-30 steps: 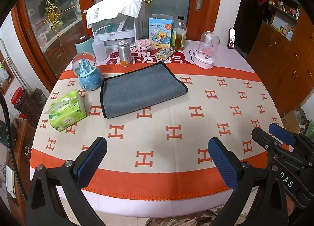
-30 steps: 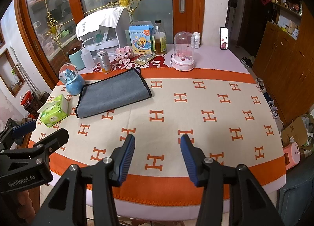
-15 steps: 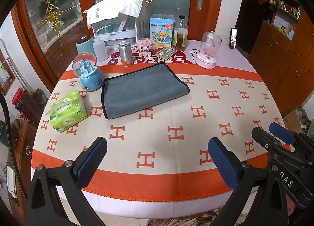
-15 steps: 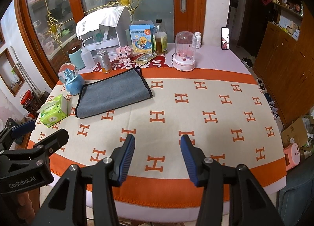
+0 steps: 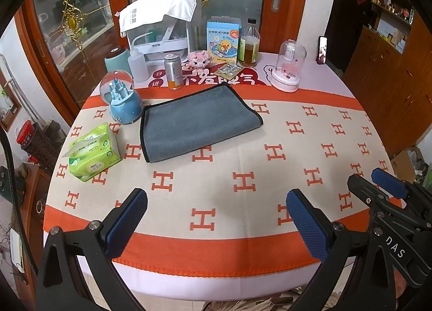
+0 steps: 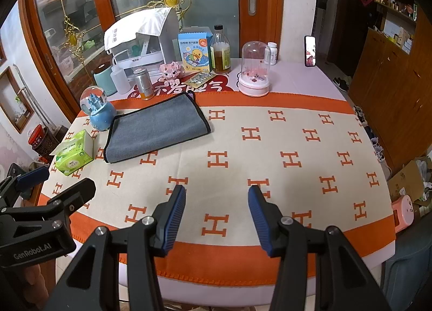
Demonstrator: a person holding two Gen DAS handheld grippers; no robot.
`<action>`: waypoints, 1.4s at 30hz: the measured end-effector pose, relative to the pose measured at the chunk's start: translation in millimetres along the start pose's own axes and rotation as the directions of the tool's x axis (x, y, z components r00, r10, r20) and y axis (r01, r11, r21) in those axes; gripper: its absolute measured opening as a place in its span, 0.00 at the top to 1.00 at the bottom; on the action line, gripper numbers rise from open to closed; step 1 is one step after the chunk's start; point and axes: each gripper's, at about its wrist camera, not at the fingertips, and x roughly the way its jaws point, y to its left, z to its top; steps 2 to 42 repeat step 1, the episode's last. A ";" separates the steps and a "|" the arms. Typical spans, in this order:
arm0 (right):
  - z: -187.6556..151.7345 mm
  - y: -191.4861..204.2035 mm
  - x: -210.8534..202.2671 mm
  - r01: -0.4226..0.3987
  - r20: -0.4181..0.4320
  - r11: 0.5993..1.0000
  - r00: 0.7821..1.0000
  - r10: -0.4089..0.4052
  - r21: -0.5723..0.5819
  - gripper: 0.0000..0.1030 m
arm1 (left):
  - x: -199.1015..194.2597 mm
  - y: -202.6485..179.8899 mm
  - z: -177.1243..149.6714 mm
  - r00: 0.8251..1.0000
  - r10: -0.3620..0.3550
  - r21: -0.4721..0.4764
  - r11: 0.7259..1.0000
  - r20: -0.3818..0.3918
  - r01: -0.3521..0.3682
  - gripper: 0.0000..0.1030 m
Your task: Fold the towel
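Observation:
A grey towel with a black edge point(image 5: 197, 122) lies folded flat on the far left part of the round table; it also shows in the right wrist view point(image 6: 156, 127). My left gripper point(image 5: 216, 219) is open wide and empty, above the table's near edge, well short of the towel. My right gripper point(image 6: 217, 214) is open and empty, also near the front edge, to the right of the towel. The right gripper shows at the right of the left wrist view point(image 5: 388, 184), and the left gripper at the left of the right wrist view point(image 6: 43, 189).
The table wears an orange and cream cloth point(image 5: 243, 181). A green tissue pack point(image 5: 91, 151) and a blue snow globe point(image 5: 121, 100) stand left of the towel. Bottles, a can point(image 5: 172, 71), a box and a pink glass dome point(image 5: 289, 68) line the back.
Both grippers have drifted slightly forward and up, so the table sits a little lower in view. The towel has not moved. The jaws stay as they were.

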 end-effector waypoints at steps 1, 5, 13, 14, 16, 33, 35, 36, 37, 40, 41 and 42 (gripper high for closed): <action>0.6 0.9 -0.6 0.000 0.000 1.000 1.000 0.000 0.000 0.53 | 0.5 1.4 -0.7 1.000 0.001 0.000 1.000 -0.001 -0.001 0.01; 0.6 0.9 -0.6 0.000 0.000 1.000 1.000 0.000 0.000 0.53 | 0.5 1.4 -0.7 1.000 0.001 0.000 1.000 -0.001 -0.001 0.01; 0.6 0.9 -0.6 0.000 0.000 1.000 1.000 0.000 0.000 0.53 | 0.5 1.4 -0.7 1.000 0.001 0.000 1.000 -0.001 -0.001 0.01; 0.6 0.9 -0.6 0.000 0.000 1.000 1.000 0.000 0.000 0.53 | 0.5 1.4 -0.7 1.000 0.001 0.000 1.000 -0.001 -0.001 0.01; 0.6 0.9 -0.6 0.000 0.000 1.000 1.000 0.000 0.000 0.53 | 0.5 1.4 -0.7 1.000 0.001 0.000 1.000 -0.001 -0.001 0.01; 0.6 0.9 -0.6 0.000 0.000 1.000 1.000 0.000 0.000 0.53 | 0.5 1.4 -0.7 1.000 0.001 0.000 1.000 -0.001 -0.001 0.01; 0.6 0.9 -0.6 0.000 0.000 1.000 1.000 0.000 0.000 0.53 | 0.5 1.4 -0.7 1.000 0.001 0.000 1.000 -0.001 -0.001 0.01; 0.6 0.9 -0.6 0.000 0.000 1.000 1.000 0.000 0.000 0.53 | 0.5 1.4 -0.7 1.000 0.001 0.000 1.000 -0.001 -0.001 0.01; 0.6 0.9 -0.6 0.000 0.000 1.000 1.000 0.000 0.000 0.53 | 0.5 1.4 -0.7 1.000 0.001 0.000 1.000 -0.001 -0.001 0.01; 0.6 0.9 -0.6 0.000 0.000 1.000 1.000 0.000 0.000 0.53 | 0.5 1.4 -0.7 1.000 0.001 0.000 1.000 -0.001 -0.001 0.01; 0.6 0.9 -0.6 0.000 0.000 1.000 1.000 0.000 0.000 0.53 | 0.5 1.4 -0.7 1.000 0.001 0.000 1.000 -0.001 -0.001 0.01; 0.6 0.9 -0.6 0.000 0.000 1.000 1.000 0.000 0.000 0.53 | 0.5 1.4 -0.7 1.000 0.001 0.000 1.000 -0.001 -0.001 0.01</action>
